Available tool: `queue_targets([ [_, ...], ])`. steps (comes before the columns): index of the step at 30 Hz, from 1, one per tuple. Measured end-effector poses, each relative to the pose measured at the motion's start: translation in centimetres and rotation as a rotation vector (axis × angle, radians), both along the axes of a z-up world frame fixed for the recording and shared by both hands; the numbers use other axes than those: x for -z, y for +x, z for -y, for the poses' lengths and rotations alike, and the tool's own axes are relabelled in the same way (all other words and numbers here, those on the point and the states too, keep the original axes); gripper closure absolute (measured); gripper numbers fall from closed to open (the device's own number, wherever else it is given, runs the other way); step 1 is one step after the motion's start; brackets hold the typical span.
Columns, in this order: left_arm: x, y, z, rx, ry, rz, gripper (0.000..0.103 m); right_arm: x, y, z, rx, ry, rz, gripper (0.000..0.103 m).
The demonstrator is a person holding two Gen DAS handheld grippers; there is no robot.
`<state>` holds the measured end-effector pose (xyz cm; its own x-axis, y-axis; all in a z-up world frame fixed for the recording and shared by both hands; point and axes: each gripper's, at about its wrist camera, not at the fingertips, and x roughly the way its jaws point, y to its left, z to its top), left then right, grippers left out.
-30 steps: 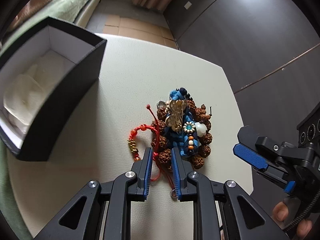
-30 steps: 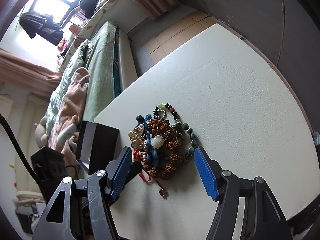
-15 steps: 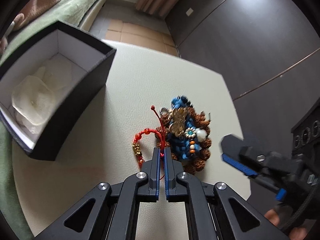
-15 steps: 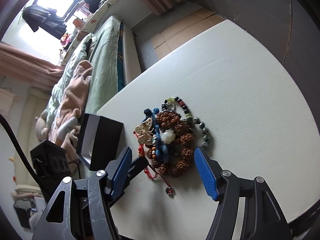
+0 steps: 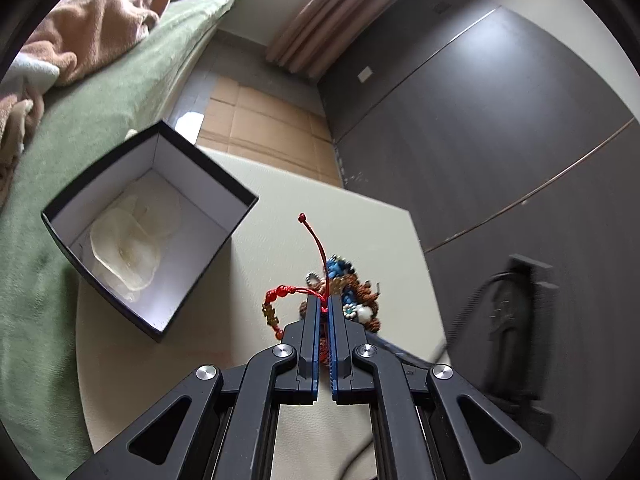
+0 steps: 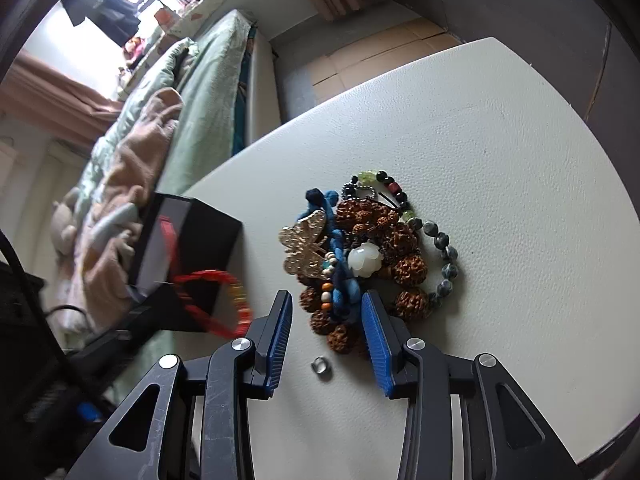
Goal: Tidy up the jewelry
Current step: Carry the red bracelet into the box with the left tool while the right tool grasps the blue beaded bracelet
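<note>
Between the closed fingers of the left gripper (image 5: 324, 310) sits the red cord bracelet (image 5: 280, 300), pinched at its knot and lifted above the table (image 6: 500, 168); one cord end stands up past the fingertips and the gold beads hang to the left. The open black box (image 5: 208, 264) is near, on the left side. The right gripper (image 6: 326, 312) is half open and holds nothing; its fingers stand at both sides of the near edge of the jewelry pile (image 6: 360, 248), and a small ring (image 6: 321, 364) lies between them.
</note>
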<state>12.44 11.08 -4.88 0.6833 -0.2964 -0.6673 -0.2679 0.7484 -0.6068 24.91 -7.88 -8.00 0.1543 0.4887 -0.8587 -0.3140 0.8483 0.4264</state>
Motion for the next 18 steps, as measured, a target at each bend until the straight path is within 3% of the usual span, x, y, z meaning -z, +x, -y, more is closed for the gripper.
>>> queue_targets([
  [1,-0.3,-0.2,-0.1,-0.002,-0.001,0.009,0.100,0.2,0.0,-0.2,-0.003,-0.009,0.004,0.072],
  [2,-0.6,-0.2,-0.3,-0.005,-0.004,0.019,0.100,0.2,0.1,-0.2,0.000,-0.024,0.011,0.085],
  [3,-0.9,-0.2,-0.6,-0.012,-0.008,0.031,0.100,0.1,0.0,-0.3,0.004,-0.021,0.013,0.087],
  [7,-1.8,-0.9,-1.8,-0.042,-0.022,0.078,0.100,-2.2,0.2,0.9,0.030,0.091,0.046,0.089],
  [12,-3.1,-1.4,-3.2,-0.074,-0.015,0.118,0.100,-5.2,-0.6,1.1,0.015,0.127,0.139,0.089],
  [18,-3.8,-2.2,-5.5,-0.135,0.006,0.144,0.100,-6.5,-0.8,0.7,0.001,0.193,0.185,0.089],
])
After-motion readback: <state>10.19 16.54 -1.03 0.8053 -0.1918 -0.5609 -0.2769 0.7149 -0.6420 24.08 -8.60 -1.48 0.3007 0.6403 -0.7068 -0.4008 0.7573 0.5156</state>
